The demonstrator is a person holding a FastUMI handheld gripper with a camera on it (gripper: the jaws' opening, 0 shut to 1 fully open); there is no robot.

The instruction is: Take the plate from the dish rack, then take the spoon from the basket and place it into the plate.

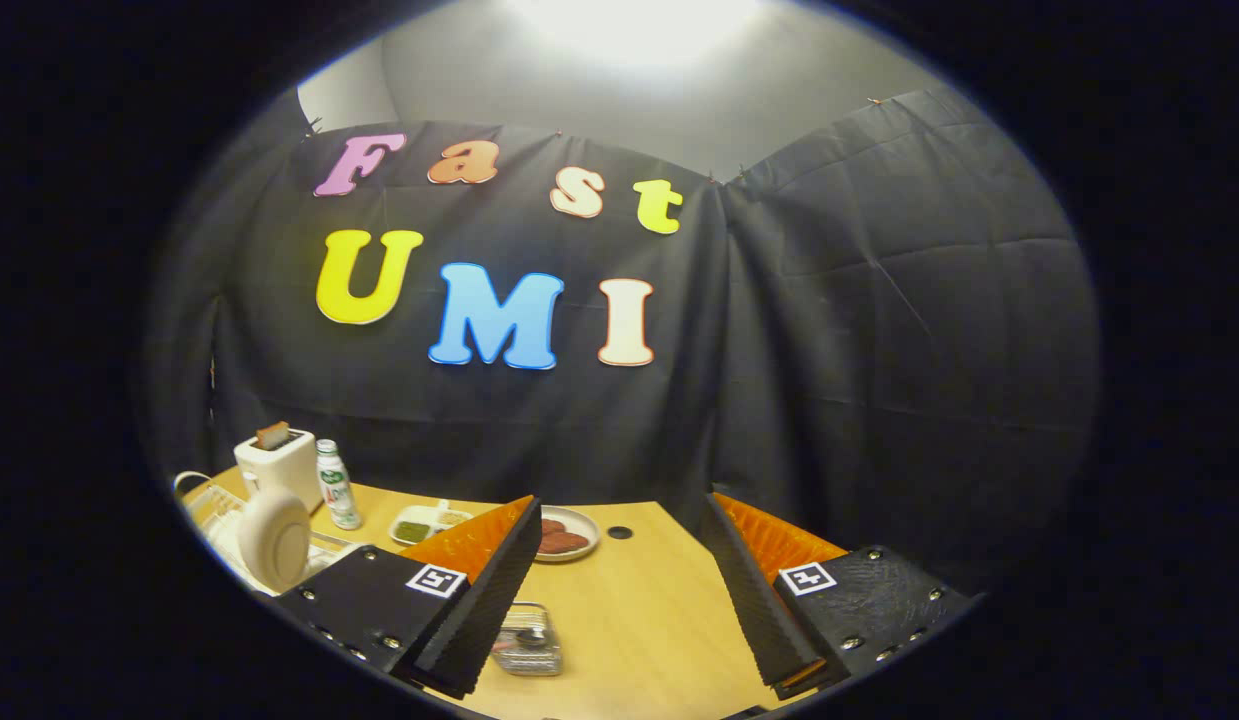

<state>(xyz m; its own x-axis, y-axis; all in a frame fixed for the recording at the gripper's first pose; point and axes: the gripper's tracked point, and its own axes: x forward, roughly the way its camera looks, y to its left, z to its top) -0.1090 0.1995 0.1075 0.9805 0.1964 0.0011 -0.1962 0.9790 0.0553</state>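
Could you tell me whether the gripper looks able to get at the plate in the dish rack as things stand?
Probably yes: the gripper is open and empty, and the plate stands upright in the dish rack beside its left finger, nothing blocking it.

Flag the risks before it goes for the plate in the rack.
1. The plate stands on edge in the rack, off beside the left finger rather than between the open fingers; a poorly lined-up approach may knock it.
2. The toaster and bottle sit close behind the rack, so a sideways swing could hit them.
3. The basket lies just ahead of the fingers, low; lowering early may bump it.
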